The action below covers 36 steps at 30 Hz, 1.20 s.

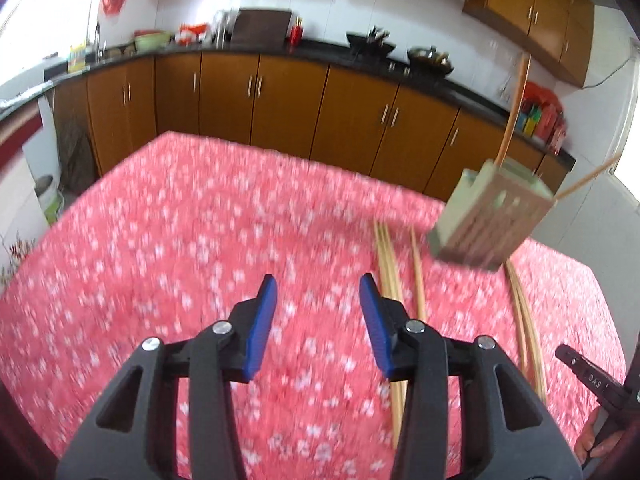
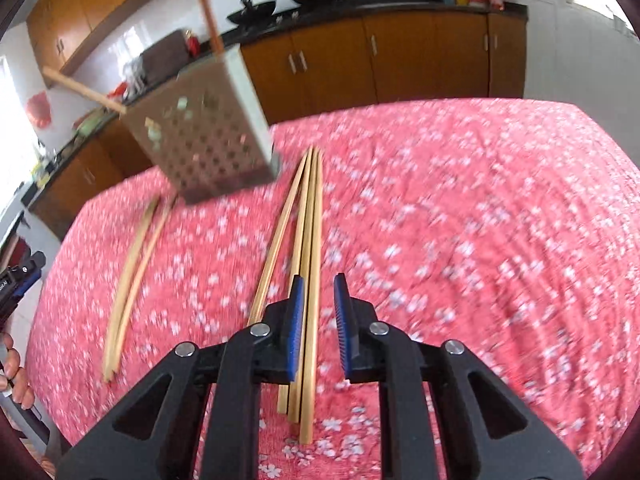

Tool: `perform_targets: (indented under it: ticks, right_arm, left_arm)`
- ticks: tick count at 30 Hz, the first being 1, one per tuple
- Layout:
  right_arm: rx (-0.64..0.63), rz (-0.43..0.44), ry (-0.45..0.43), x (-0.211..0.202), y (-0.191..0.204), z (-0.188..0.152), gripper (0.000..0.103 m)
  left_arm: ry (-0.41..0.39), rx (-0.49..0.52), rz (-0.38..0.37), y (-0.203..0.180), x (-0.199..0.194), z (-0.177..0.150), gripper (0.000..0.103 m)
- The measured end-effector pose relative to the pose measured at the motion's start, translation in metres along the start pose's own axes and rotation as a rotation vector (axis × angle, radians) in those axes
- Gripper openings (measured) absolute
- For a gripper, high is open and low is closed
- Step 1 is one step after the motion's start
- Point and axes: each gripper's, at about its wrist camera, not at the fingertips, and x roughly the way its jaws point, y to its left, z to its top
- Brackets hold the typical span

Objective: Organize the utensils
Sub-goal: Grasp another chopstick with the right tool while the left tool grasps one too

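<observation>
Chopsticks [image 2: 308,240] under my right claw [image 2: 320,328] look light, stiff, slippery. Narrowly parted, it holds nothing; I'd pinch mid-length. My left claw [image 1: 318,320] gapes empty.

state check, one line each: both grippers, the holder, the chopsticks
left gripper: open, nothing between the fingers, over bare tablecloth
right gripper: open, above the chopstick bundle, pads not pressing it
holder: standing on the table, two chopsticks sticking out the top
chopstick bundle: flat on the cloth, right of the holder in the right wrist view
chopstick pair: flat on the cloth, left of the holder in that view
</observation>
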Motion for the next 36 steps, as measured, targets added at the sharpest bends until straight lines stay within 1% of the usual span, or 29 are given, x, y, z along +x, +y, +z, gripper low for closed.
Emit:
perform_targets:
  ticks: [2, 6, 8, 13, 15, 17, 18, 19, 22, 24, 28, 30, 32, 36]
  right_arm:
    - [-0.008, -0.009, 0.015, 0.005, 0.004, -0.004, 0.013]
    - [-0.010, -0.025, 0.049, 0.017, 0.005, -0.008, 0.013]
    - [-0.020, -0.026, 0.042, 0.018, 0.007, -0.008, 0.013]
    - [-0.081, -0.060, 0.038, 0.020, 0.014, -0.009, 0.013]
    - [-0.081, -0.080, 0.047, 0.022, 0.014, -0.009, 0.012]
    - [-0.077, -0.075, 0.044, 0.024, 0.013, -0.009, 0.011]
    - [-0.077, -0.081, 0.042, 0.024, 0.012, -0.009, 0.008]
    - [-0.072, -0.096, 0.036, 0.024, 0.011, -0.008, 0.008]
    - [-0.020, -0.127, 0.018, 0.022, -0.003, -0.006, 0.008]
    - [0.016, -0.130, 0.012, 0.021, -0.012, -0.005, 0.008]
    - [0.004, -0.136, 0.010, 0.020, -0.014, -0.004, 0.008]
    - [-0.004, -0.142, 0.007, 0.020, -0.013, -0.005, 0.008]
    - [-0.003, -0.142, 0.006, 0.020, -0.013, -0.004, 0.008]
    - [-0.004, -0.141, 0.006, 0.019, -0.013, -0.004, 0.008]
  left_arm:
    - [0.025, 0.015, 0.005, -0.001, 0.004, -0.009, 0.043]
    - [0.041, 0.036, -0.002, -0.007, 0.006, -0.017, 0.043]
    - [0.046, 0.043, -0.010, -0.010, 0.006, -0.018, 0.043]
    - [0.071, 0.054, -0.031, -0.019, 0.012, -0.021, 0.042]
    - [0.085, 0.059, -0.040, -0.023, 0.015, -0.023, 0.040]
    - [0.106, 0.065, -0.053, -0.026, 0.020, -0.026, 0.039]
    - [0.113, 0.068, -0.058, -0.028, 0.022, -0.027, 0.038]
    - [0.122, 0.073, -0.063, -0.029, 0.024, -0.029, 0.037]
    - [0.152, 0.096, -0.081, -0.036, 0.030, -0.033, 0.033]
    - [0.172, 0.117, -0.097, -0.042, 0.036, -0.036, 0.030]
    - [0.209, 0.156, -0.108, -0.052, 0.046, -0.041, 0.022]
    - [0.221, 0.165, -0.116, -0.055, 0.050, -0.042, 0.020]
    - [0.231, 0.182, -0.113, -0.059, 0.053, -0.044, 0.017]
    - [0.231, 0.216, -0.096, -0.062, 0.055, -0.047, 0.017]
